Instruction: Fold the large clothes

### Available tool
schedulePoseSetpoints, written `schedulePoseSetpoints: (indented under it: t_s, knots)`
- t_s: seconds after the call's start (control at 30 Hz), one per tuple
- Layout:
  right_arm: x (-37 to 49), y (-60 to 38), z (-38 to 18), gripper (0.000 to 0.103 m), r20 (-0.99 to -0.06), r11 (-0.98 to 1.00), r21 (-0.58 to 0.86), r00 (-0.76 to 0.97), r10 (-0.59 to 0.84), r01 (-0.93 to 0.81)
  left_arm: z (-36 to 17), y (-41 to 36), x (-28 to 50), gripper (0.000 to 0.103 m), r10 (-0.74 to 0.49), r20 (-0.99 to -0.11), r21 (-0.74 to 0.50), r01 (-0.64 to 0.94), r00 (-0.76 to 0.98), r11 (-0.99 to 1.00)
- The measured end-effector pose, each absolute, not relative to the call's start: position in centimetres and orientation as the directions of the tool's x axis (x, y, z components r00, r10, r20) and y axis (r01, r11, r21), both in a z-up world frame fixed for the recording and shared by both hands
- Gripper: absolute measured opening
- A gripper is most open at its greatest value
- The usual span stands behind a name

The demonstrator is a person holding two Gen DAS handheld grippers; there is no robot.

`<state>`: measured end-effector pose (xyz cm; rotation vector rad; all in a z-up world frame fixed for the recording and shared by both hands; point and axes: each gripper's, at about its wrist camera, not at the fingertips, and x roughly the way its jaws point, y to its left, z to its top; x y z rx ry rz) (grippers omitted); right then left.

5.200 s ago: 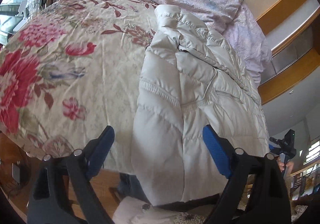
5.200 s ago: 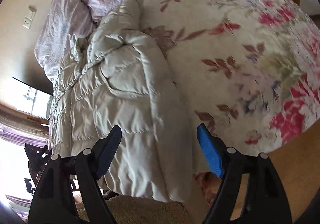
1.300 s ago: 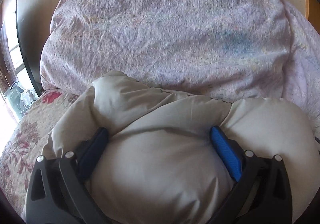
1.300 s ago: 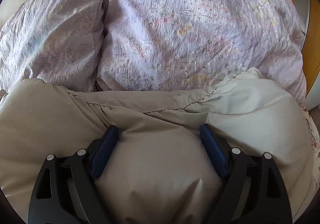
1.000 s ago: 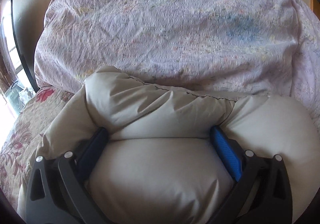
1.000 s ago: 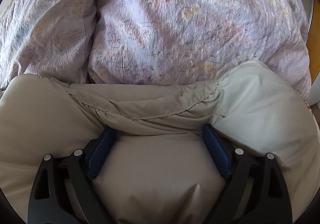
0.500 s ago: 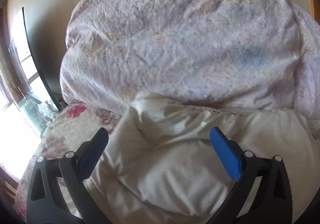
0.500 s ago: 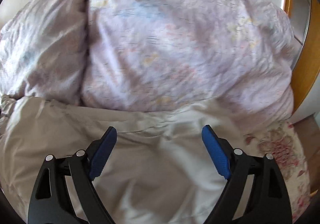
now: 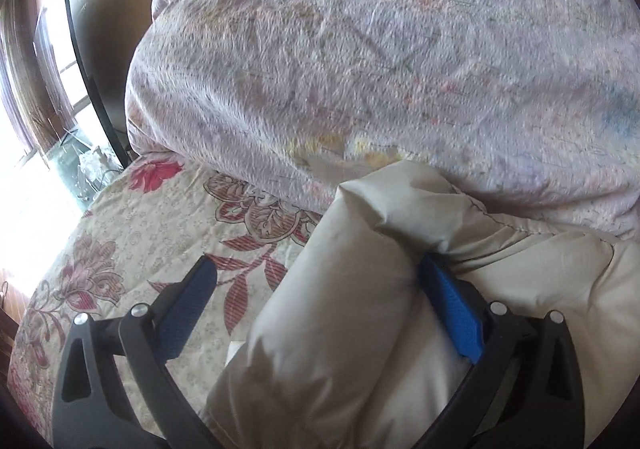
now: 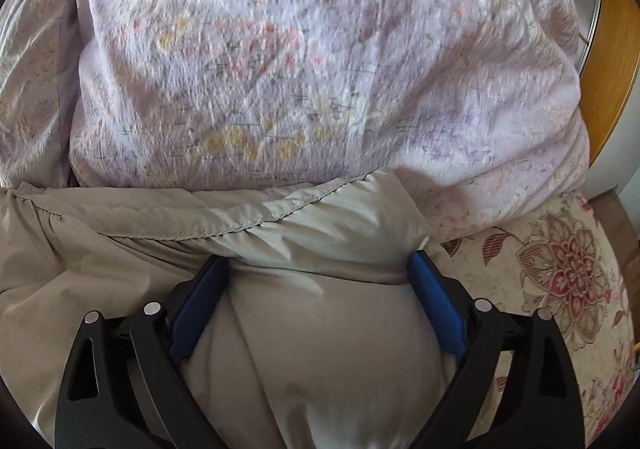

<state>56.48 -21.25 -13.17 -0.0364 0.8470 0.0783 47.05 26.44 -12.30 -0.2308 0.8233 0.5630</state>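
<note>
A cream puffer jacket [image 9: 344,313] lies on the floral bedspread [image 9: 132,245], its top edge against the lilac duvet. In the left wrist view my left gripper [image 9: 316,281] is open. Its right pad presses into the jacket's left end, and a padded roll lies between the jaws. In the right wrist view the jacket [image 10: 320,329] fills the lower half. My right gripper [image 10: 318,269] is open wide, with a bulge of jacket near its right end between the pads.
A bunched lilac duvet [image 9: 380,61] rises right behind the jacket and also shows in the right wrist view [image 10: 320,61]. A window [image 9: 36,61] is at far left. An orange wooden frame [image 10: 616,33] stands at the right edge, with bedspread [image 10: 560,269] below.
Both grippers were pressed down over the jacket's top edge, lifted off half a second ago, and now sit down on it again, the left further left, the right further right.
</note>
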Motion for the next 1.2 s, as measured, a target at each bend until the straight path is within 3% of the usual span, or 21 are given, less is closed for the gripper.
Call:
schedulePoseSetpoints:
  t_s: [0.27,0.47,0.63,0.77,0.93,1.2]
  knots:
    - [59.1,-23.8,-15.4,0.098,-0.791,0.991,0.097,0.597,0.131,-0.090,-14.4,30.3,47.2,0.101,0.194,-0.795,-0.203,-0.553,0.575,0.808]
    - [61.6,-27.3,-16.5,0.098,-0.793,0.986,0.142,0.586,0.166,-0.087,-14.5,31.3,47.0,0.101,0.177,-0.780,-0.241,-0.550,0.600,0.799]
    - [60.2,-29.5,-15.3,0.097,-0.744,0.995,0.100,0.663,0.079,-0.007,-13.0,31.2,44.5,0.101,0.244,-0.766,-0.204,-0.584,0.595,0.785]
    - [54.9,-33.6,-11.8,0.097,-0.660,0.961,0.273,0.734,0.159,0.037,-9.5,30.7,38.3,0.101,0.099,-0.708,-0.357,-0.475,0.699,0.804]
    - [47.0,-38.8,-10.1,0.097,-0.664,0.894,0.439,0.704,0.253,0.093,-7.2,29.0,29.9,0.101,-0.012,-0.680,-0.418,-0.375,0.733,0.827]
    - [39.0,-35.5,-12.8,0.074,-0.697,0.749,0.632,0.571,0.434,0.202,-10.4,27.3,23.9,0.100,-0.143,-0.670,-0.567,-0.378,0.728,0.732]
